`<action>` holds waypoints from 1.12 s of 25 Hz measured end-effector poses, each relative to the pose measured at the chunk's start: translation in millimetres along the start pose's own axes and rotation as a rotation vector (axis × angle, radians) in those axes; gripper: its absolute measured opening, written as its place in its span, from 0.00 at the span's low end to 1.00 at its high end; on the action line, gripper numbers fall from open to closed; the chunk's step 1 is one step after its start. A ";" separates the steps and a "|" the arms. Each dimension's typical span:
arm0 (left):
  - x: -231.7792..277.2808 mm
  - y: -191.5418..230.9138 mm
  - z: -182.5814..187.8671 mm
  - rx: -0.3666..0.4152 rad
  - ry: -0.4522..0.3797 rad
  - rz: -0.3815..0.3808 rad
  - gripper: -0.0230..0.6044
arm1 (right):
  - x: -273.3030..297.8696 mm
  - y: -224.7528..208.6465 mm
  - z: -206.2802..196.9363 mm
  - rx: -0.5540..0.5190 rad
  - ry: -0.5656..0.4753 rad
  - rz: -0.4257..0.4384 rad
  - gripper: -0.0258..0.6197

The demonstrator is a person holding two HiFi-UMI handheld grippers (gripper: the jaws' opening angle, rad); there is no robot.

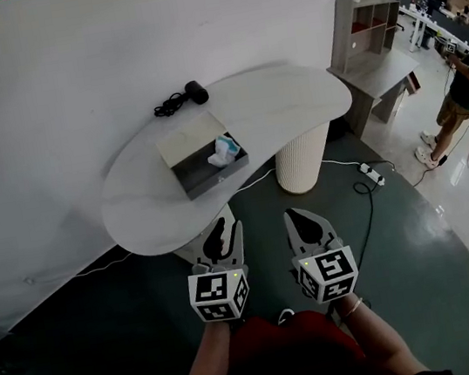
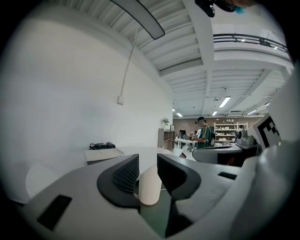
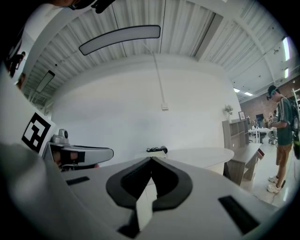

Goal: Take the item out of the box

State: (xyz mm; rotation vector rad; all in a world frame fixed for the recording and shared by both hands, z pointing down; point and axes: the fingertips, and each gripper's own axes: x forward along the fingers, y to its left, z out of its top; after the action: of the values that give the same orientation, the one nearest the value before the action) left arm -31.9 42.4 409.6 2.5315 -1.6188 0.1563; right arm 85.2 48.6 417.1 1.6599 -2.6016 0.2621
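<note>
An open grey box (image 1: 188,181) rests on the white oval table (image 1: 292,107), with its lid (image 1: 192,140) standing behind it. Inside, at the box's right end, lies a white and light-blue item (image 1: 225,150). Both grippers hang side by side over the floor, short of the table's near edge and apart from the box. My left gripper (image 1: 224,229) has its jaws parted with nothing between them (image 2: 147,165); the box (image 2: 102,154) lies ahead of it to the left. The jaw tips of my right gripper (image 1: 296,216) meet, empty (image 3: 151,161).
A black device with a coiled cable (image 1: 182,99) lies at the table's far edge by the wall. The ribbed table pedestal (image 1: 303,158) stands at the right, with a power strip (image 1: 372,173) and cords on the floor. A shelf unit (image 1: 364,29) and a person (image 1: 466,88) stand at far right.
</note>
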 end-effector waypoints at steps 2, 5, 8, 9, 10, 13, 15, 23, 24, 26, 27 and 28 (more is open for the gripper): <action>3.4 -0.4 0.5 -0.006 0.002 0.005 0.19 | 0.4 -3.7 0.6 0.001 0.005 -0.003 0.06; 8.4 0.3 0.8 -0.021 0.005 0.013 0.21 | 1.5 -9.4 1.2 0.003 0.007 -0.005 0.06; 13.3 4.1 2.9 -0.036 0.005 0.019 0.22 | 4.5 -14.0 -0.7 0.008 0.010 -0.004 0.06; 15.0 5.7 3.7 -0.035 0.005 0.022 0.22 | 5.8 -15.4 -1.0 0.009 0.012 -0.006 0.06; 16.5 7.1 4.4 -0.032 0.007 0.025 0.23 | 7.0 -16.4 -1.6 0.011 0.015 -0.007 0.06; 21.3 10.3 4.6 -0.021 0.016 0.033 0.26 | 11.0 -18.6 -3.6 0.014 0.028 -0.010 0.06; 25.5 12.5 3.8 -0.017 0.023 0.036 0.27 | 15.0 -20.3 -5.1 0.016 0.033 -0.010 0.06; 46.5 27.5 1.9 -0.032 0.029 0.029 0.29 | 37.1 -28.7 -3.7 0.016 0.033 -0.026 0.06; 49.2 29.7 1.5 -0.034 0.030 0.030 0.29 | 39.9 -30.0 -3.5 0.015 0.035 -0.030 0.06; 55.2 34.4 0.0 -0.035 0.035 0.029 0.30 | 46.7 -32.3 -2.9 0.016 0.035 -0.036 0.06; 58.6 37.2 -0.6 -0.036 0.036 0.028 0.30 | 50.7 -33.3 -3.1 0.016 0.035 -0.036 0.06; 62.3 40.1 -1.2 -0.038 0.036 0.027 0.30 | 55.1 -34.2 -3.3 0.014 0.035 -0.037 0.06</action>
State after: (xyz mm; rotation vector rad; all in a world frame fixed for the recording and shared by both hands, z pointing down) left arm -42.2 -29.8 422.9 2.4650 -1.6276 0.1715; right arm 92.5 -14.3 431.4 1.6900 -2.5473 0.3060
